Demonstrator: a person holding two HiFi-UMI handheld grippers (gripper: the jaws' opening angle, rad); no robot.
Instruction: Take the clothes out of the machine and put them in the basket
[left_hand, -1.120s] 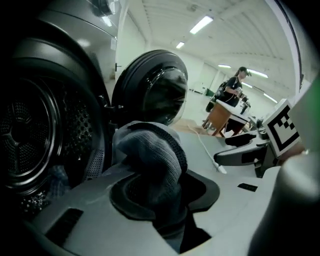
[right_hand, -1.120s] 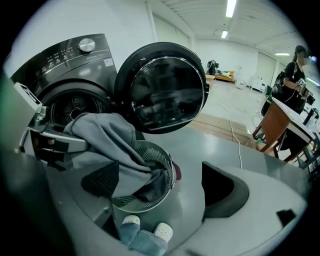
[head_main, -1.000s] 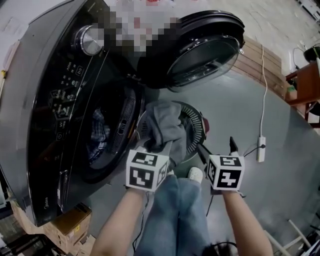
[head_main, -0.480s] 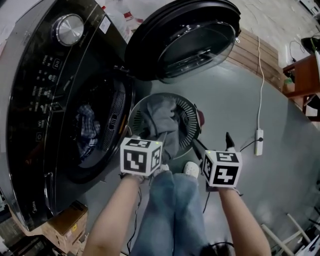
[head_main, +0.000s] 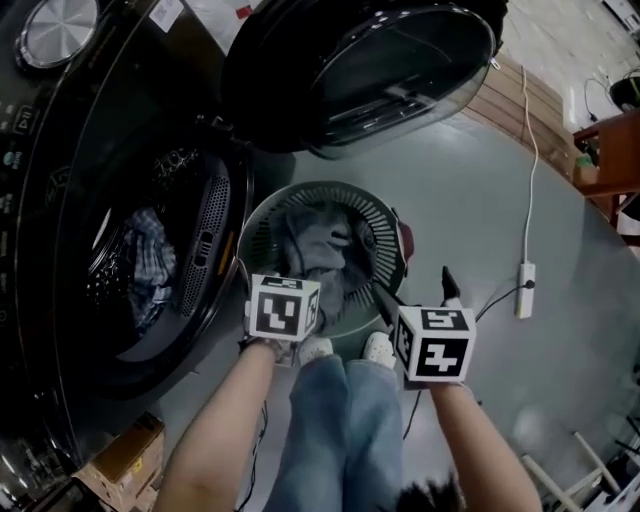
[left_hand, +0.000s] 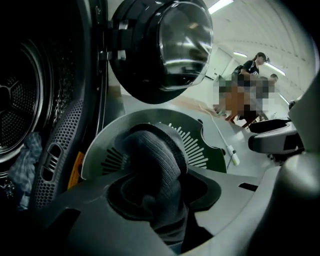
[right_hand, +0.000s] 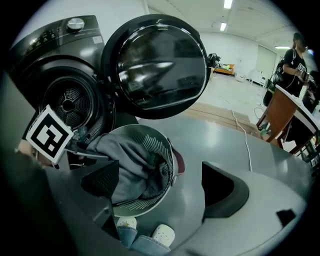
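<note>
Washing machine: the dark front-loader (head_main: 60, 150) fills the left of the head view, its drum (head_main: 105, 280) open.
Door: the round door (head_main: 370, 70) is swung wide open and hangs above the basket.
Floor and room: the grey floor (head_main: 470, 190) is smooth, with wooden boards (head_main: 515, 125) along its far edge. It is a long, bright room with strip lights on the ceiling.
Basket: the round slatted basket (head_main: 380, 215) stands on the floor just in front of the drum, by the person's shoes (head_main: 380, 348).
Grey garment: the grey garment (head_main: 330, 245) lies heaped inside the basket, with one fold rising to the left gripper.
Left gripper: the left gripper (left_hand: 160, 190) hangs over the basket's near rim, its jaws clenched on that knitted fold.
Right gripper: the right gripper (right_hand: 160, 187) is just right of the basket, over bare floor. Its jaws are spread wide with nothing in them.
Checked cloth: a checked cloth (head_main: 150, 265) is still in the drum, well apart from both grippers.
Power strip: a white power strip (head_main: 524, 290) lies on the floor to the right, its cable (head_main: 527, 150) running off towards the boards.
Views: only the left gripper view shows the knit pinched between the pads. Only the right gripper view shows a person (right_hand: 292, 60) standing at a table far off. Only the head view shows both marker cubes side by side.
</note>
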